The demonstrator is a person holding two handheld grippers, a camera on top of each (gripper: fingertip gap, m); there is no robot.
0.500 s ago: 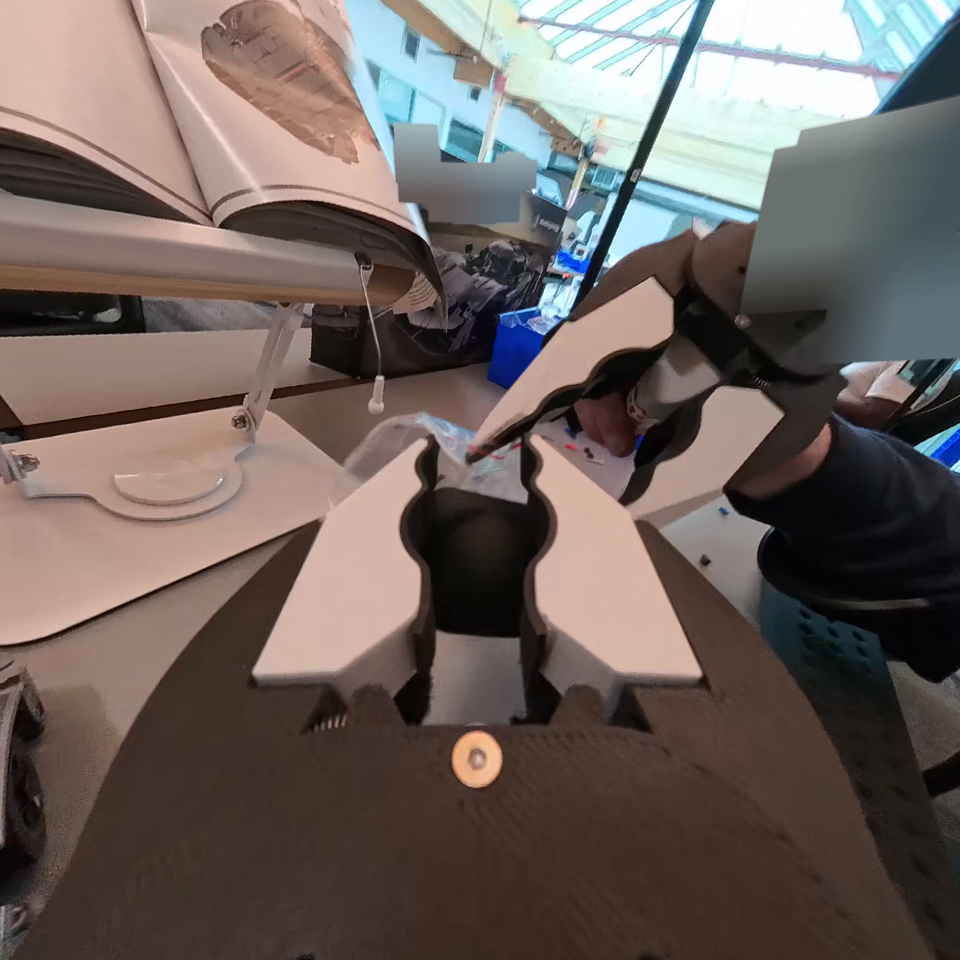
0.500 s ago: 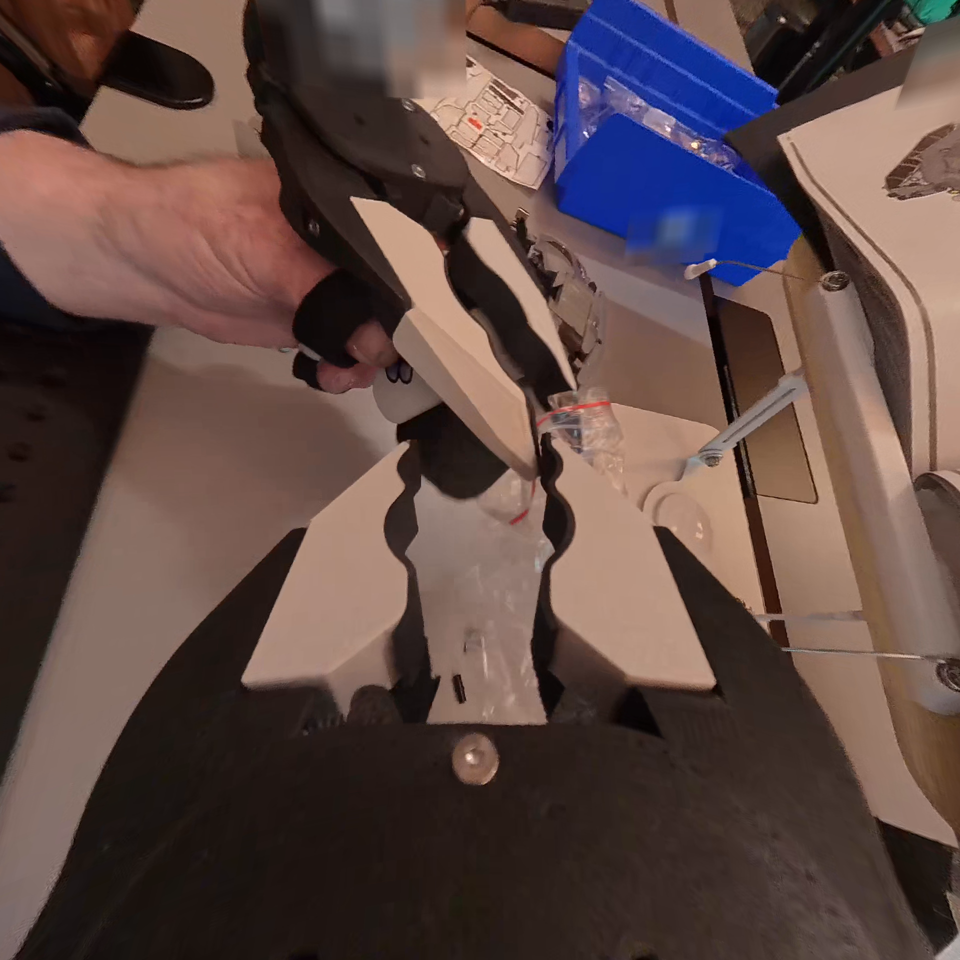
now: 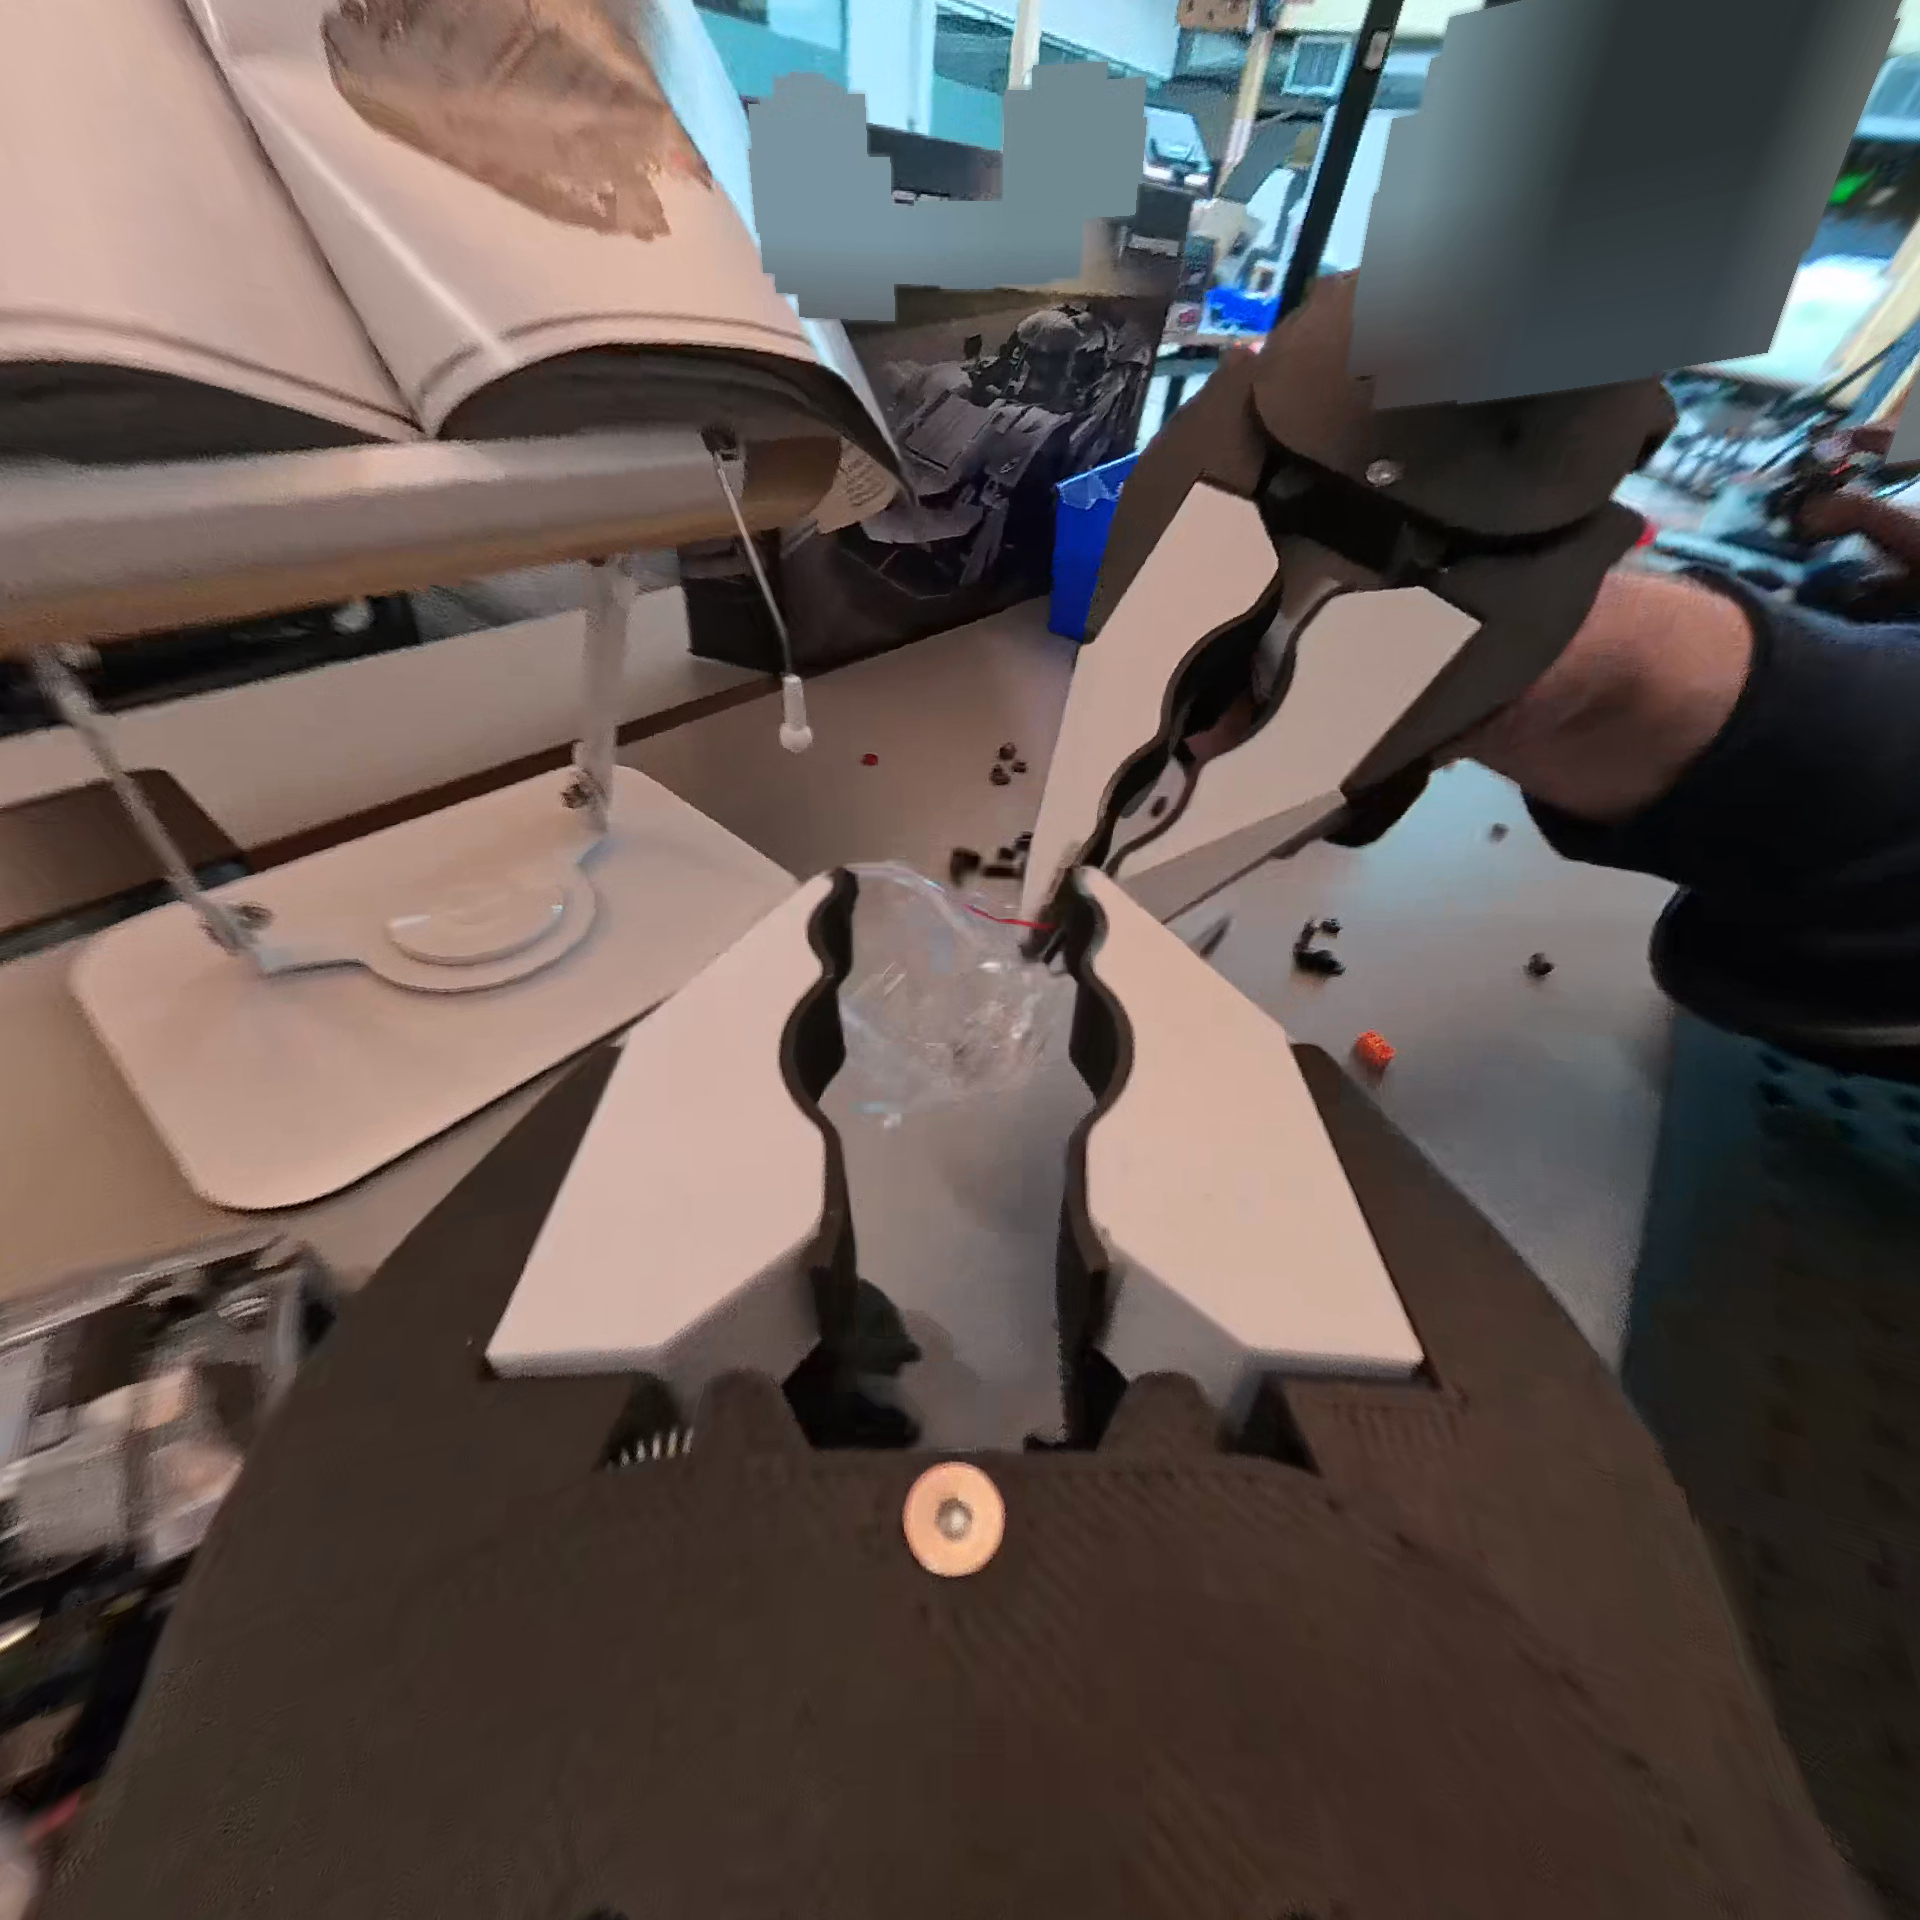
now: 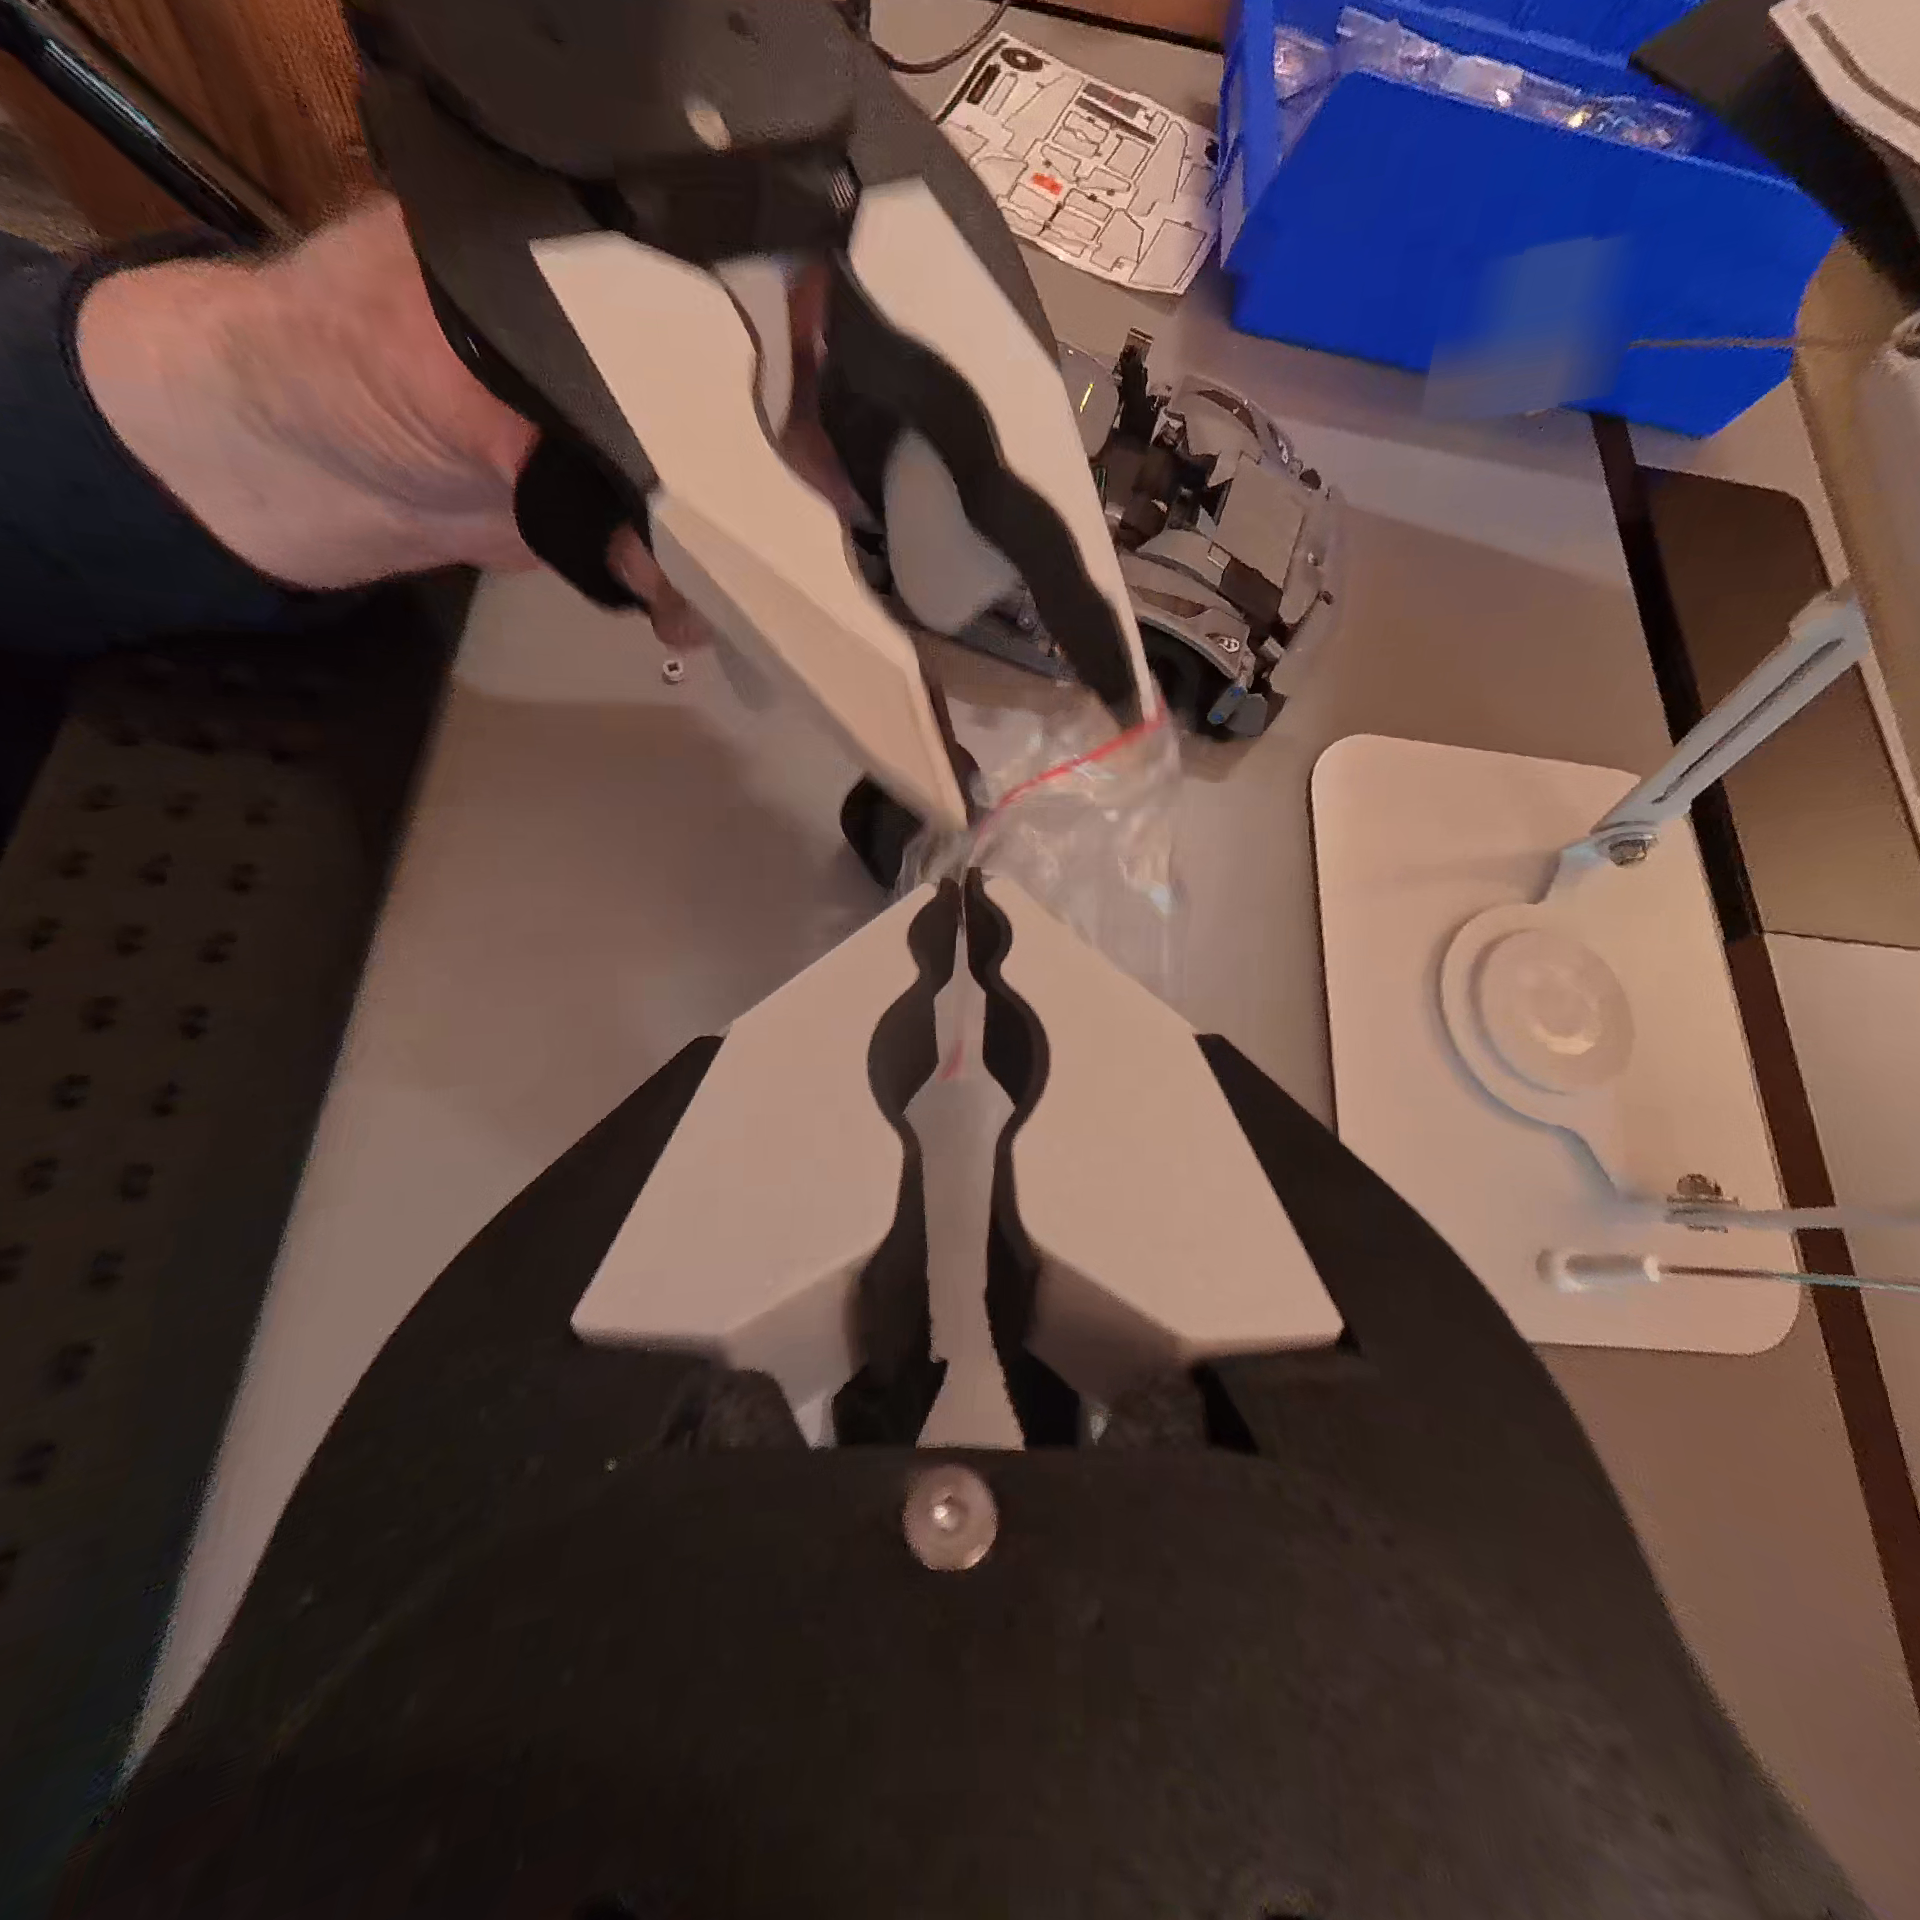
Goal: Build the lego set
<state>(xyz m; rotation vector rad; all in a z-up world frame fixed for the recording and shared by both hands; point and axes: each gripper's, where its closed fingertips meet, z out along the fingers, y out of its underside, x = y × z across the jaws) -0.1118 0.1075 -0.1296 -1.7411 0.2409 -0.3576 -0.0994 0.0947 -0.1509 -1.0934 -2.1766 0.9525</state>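
Observation:
A small clear plastic bag (image 3: 935, 1008) with a red strip hangs just above the grey table. My left gripper (image 3: 956, 914) is open and the bag sits between its fingers. My right gripper (image 4: 961, 883) is shut on the bag (image 4: 1091, 821) at its edge. In the left wrist view the right gripper (image 3: 1049, 920) comes in from the upper right and pinches the bag's right corner. In the right wrist view the left gripper (image 4: 1049, 764) reaches down from the top with its jaws apart around the bag. A partly built grey lego model (image 4: 1205, 520) stands behind it.
Small black pieces (image 3: 997, 769) and an orange piece (image 3: 1374, 1049) lie loose on the table. An open instruction book (image 3: 416, 208) rests on a stand with a white base (image 4: 1538, 1039). A blue bin (image 4: 1507, 239) and a sticker sheet (image 4: 1091, 177) are at the back. My two grippers' fingertips are within a few centimetres of each other. Left tips and right tips are each some 20 cm from the partly built grey lego model (image 4: 1205, 520).
My right gripper has closed on the bag's edge. My left gripper has opened a little wider. Both have tilted down toward the table with the bag.

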